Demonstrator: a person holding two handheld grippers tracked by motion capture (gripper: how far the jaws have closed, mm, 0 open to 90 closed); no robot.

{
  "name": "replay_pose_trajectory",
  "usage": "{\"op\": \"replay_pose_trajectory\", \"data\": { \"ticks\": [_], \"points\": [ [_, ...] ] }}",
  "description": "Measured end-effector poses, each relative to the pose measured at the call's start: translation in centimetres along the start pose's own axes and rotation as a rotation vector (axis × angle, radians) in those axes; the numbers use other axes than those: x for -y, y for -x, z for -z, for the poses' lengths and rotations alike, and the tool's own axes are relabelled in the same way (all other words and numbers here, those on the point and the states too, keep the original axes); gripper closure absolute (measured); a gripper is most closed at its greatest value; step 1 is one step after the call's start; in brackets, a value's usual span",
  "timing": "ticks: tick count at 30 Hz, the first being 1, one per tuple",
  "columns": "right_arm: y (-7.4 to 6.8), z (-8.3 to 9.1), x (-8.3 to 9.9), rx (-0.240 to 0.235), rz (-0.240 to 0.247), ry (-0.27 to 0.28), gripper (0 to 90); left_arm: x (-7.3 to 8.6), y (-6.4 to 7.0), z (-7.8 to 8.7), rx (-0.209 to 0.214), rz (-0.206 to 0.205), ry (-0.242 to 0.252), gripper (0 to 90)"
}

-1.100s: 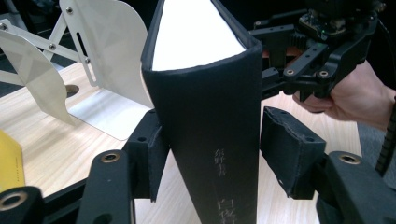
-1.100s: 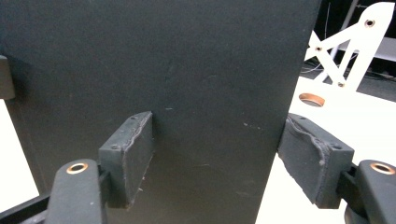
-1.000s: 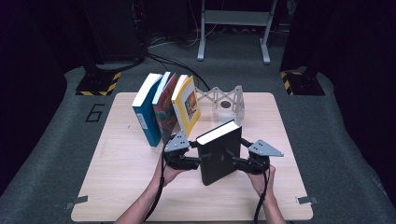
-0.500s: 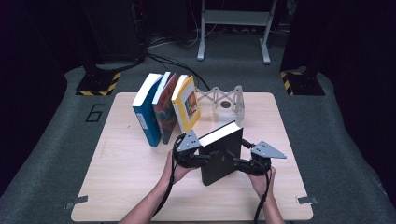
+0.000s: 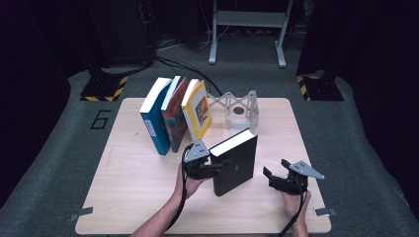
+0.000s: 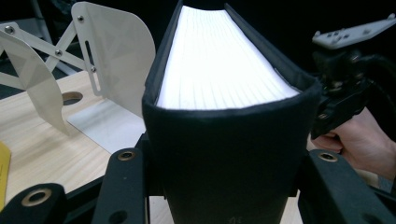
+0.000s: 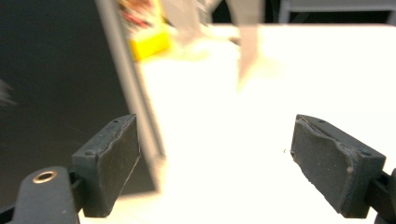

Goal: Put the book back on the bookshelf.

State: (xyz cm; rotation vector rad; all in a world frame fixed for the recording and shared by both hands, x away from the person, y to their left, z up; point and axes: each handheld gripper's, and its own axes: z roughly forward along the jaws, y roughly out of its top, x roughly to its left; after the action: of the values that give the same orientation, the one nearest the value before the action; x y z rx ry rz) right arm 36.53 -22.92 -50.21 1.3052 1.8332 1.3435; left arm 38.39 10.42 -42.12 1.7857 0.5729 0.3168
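Gripping the spine end of a thick black book, the left gripper is keeping it standing on the wooden table, its jaws pressing both covers as the left gripper view shows; the white page block is facing up and away. Off to the book's right, the right gripper is sitting well apart from it with jaws spread wide and nothing between the pads, near the table's right front corner. Bare tabletop is lying open between the black book and that gripper, and across the whole left front of the table. Behind the black book, a white metal bookend rack is standing near the far edge, just beside a leaning row of three books: a blue book, a red patterned book and a yellow book. Their cover printing is too small to read. A figure "6" is showing on the grey floor mat left of the table.
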Motion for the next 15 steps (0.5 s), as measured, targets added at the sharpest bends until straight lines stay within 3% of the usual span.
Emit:
{"op": "replay_pose_trajectory", "data": {
  "ticks": [3,9,15],
  "points": [
    [0.8,-0.3,0.5,0.068,-0.027,-0.03,14.3,0.1,0.4,-0.1,-0.032,0.008,0.022,53.3],
    [1.7,-0.6,1.1,0.182,-0.012,-0.088,14.0,0.2,0.6,-0.1,-0.091,0.026,0.031,53.4],
    [2.1,-1.2,1.3,0.215,-0.013,-0.113,14.0,0.2,0.8,-0.4,-0.179,0.029,0.045,53.3]
  ]
}}
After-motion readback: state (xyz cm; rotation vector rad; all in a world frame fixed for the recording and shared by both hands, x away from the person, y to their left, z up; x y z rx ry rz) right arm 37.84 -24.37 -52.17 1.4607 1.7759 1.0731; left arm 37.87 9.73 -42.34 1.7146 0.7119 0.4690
